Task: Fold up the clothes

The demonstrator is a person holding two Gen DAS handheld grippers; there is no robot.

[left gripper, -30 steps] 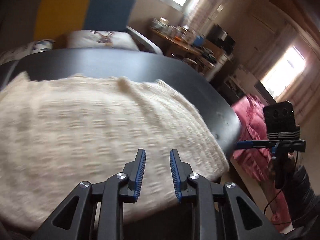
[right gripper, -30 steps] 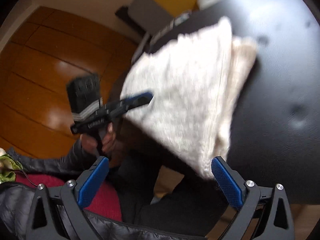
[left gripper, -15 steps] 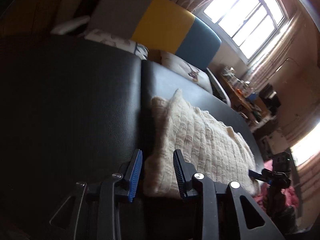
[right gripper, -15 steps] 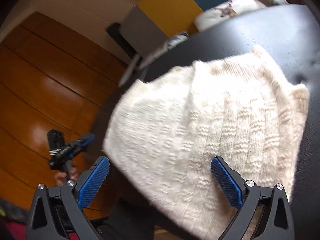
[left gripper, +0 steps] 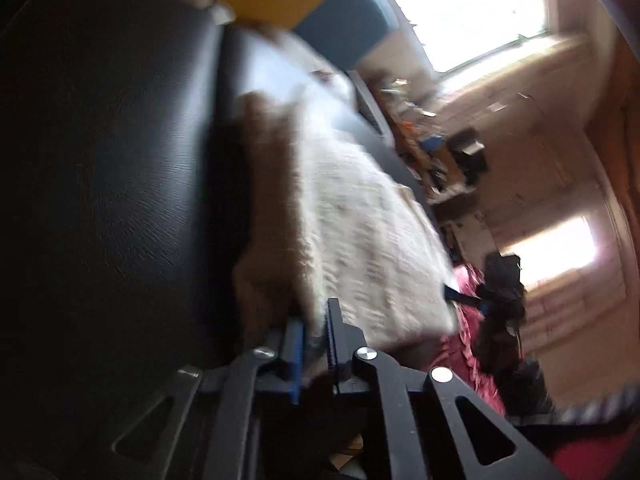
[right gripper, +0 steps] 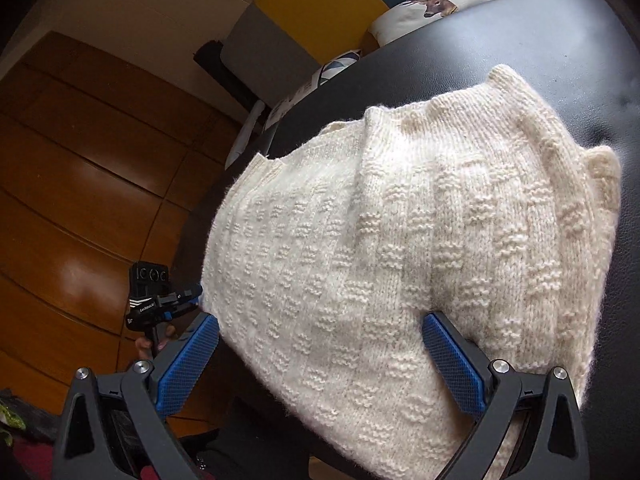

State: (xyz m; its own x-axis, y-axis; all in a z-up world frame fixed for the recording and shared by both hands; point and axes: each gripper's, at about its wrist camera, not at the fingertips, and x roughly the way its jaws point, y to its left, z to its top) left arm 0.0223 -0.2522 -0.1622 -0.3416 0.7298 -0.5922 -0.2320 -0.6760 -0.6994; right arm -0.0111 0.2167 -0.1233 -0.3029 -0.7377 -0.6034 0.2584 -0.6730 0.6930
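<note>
A cream knitted sweater (right gripper: pixel 400 248) lies folded on a black padded table (right gripper: pixel 540 48). In the blurred left wrist view the sweater (left gripper: pixel 360 220) stretches away, and my left gripper (left gripper: pixel 316 344) is shut on its near corner. In the right wrist view that left gripper (right gripper: pixel 188 300) touches the sweater's left edge. My right gripper (right gripper: pixel 320 360) is open wide over the sweater's near edge, with one blue pad (right gripper: pixel 452 364) resting on the knit. The right gripper also shows in the left wrist view (left gripper: pixel 464 296) at the sweater's far corner.
A yellow, grey and blue chair back (right gripper: pixel 320 4) and a deer-print cushion (right gripper: pixel 436 0) stand behind the table. A wooden wall (right gripper: pixel 80 180) is at the left. A cluttered desk (left gripper: pixel 420 140) and red fabric (left gripper: pixel 460 352) lie to the right.
My left gripper swung to the sweater's left corner and closed on it. My right gripper moved in over the sweater's near edge and stayed open.
</note>
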